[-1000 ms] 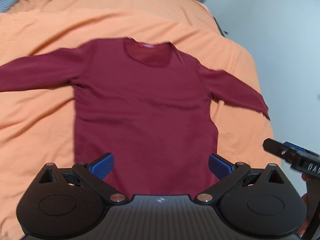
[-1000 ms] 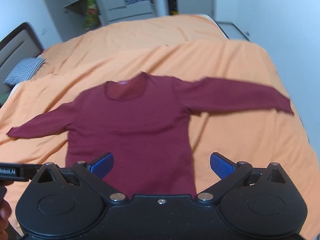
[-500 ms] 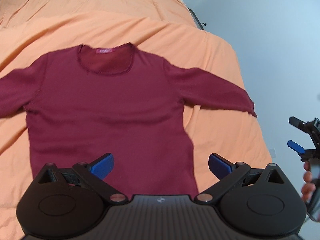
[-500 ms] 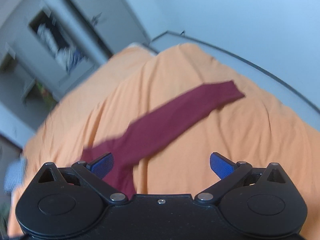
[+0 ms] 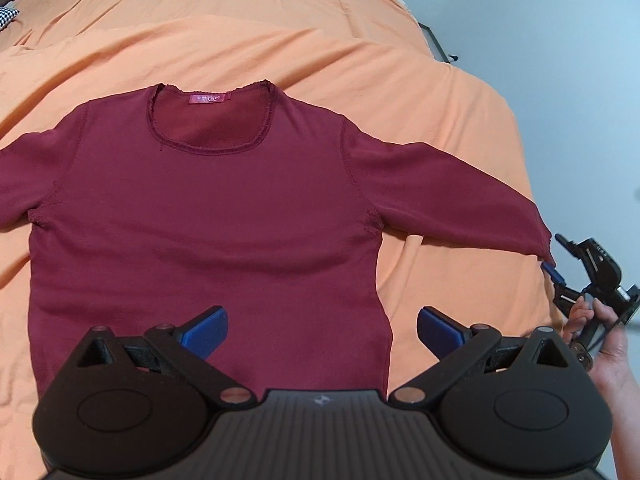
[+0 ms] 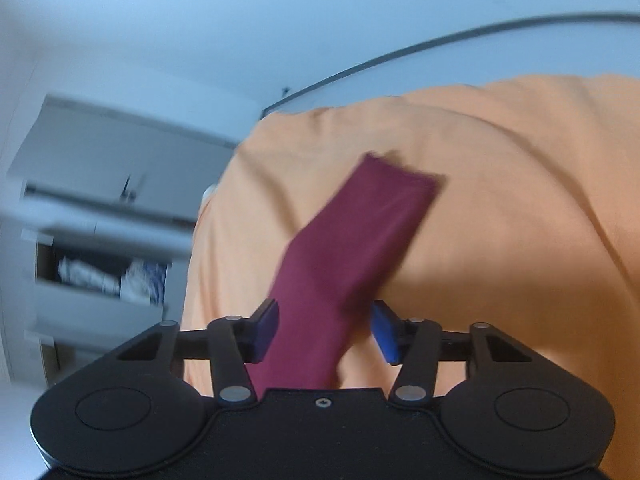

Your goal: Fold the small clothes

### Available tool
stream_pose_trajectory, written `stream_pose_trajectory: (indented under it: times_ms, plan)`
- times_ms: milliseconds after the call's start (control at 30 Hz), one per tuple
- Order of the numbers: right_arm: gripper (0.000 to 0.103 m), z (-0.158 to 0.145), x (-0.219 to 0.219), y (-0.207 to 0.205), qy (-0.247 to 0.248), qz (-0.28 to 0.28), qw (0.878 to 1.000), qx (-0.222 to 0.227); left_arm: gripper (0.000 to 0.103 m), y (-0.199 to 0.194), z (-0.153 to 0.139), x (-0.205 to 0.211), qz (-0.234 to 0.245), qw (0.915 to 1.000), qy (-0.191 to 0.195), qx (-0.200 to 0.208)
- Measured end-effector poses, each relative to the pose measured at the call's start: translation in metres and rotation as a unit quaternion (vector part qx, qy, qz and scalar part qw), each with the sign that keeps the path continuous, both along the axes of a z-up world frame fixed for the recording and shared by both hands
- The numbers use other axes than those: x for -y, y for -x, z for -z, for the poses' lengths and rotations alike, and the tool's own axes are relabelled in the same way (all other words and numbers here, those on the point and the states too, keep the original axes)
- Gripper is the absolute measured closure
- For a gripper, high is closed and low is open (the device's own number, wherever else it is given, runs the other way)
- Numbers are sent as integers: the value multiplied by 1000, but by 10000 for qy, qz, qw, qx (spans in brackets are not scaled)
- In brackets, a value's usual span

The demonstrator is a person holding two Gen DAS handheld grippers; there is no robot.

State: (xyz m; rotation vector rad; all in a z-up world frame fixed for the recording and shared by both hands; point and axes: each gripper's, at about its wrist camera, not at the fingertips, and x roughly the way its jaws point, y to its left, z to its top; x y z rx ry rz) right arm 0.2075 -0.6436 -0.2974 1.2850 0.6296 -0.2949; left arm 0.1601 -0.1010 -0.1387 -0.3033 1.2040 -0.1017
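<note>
A maroon long-sleeved shirt [image 5: 208, 220] lies flat, front up, on an orange bedspread [image 5: 280, 32], its neckline towards the far side. My left gripper [image 5: 322, 330] hovers open above the hem, holding nothing. At the bed's right edge a hand [image 5: 604, 344] holds my right gripper [image 5: 557, 256] at the end of the right sleeve [image 5: 460, 192]. In the right wrist view the sleeve [image 6: 352, 240] runs between the half-closed fingers of the right gripper [image 6: 325, 330]. Both pads press its edges, and the cuff lies ahead. The left sleeve runs out of frame.
The bedspread drops off just right of the sleeve, with a pale wall [image 5: 560, 60] beyond. A checkered pillow [image 5: 6, 16] sits at the far left corner. A grey wardrobe [image 6: 100, 240] with an open shelf stands past the bed.
My right gripper has swung off the shirt body to the right sleeve and narrowed its jaws around it. The sleeve end has stretched outward. The left gripper shifted slightly and stays open.
</note>
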Motion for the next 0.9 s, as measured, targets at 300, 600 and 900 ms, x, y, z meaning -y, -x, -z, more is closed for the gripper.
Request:
stream_pose_trajectory:
  times_ms: [300,600,900]
  plan:
    - [97,19,9,-15,5,336,9994,74,0,-10,19,10,75,9998,46,-198]
    - [98,-107,-102,-48,2095,-2124,9489,1031,0,-19,18,-28,-203,9995,256,-34]
    - [98,-124,-369,-72,2227,-4657,8430,1510,0,-4,13,-135,-1140,9926,397,125]
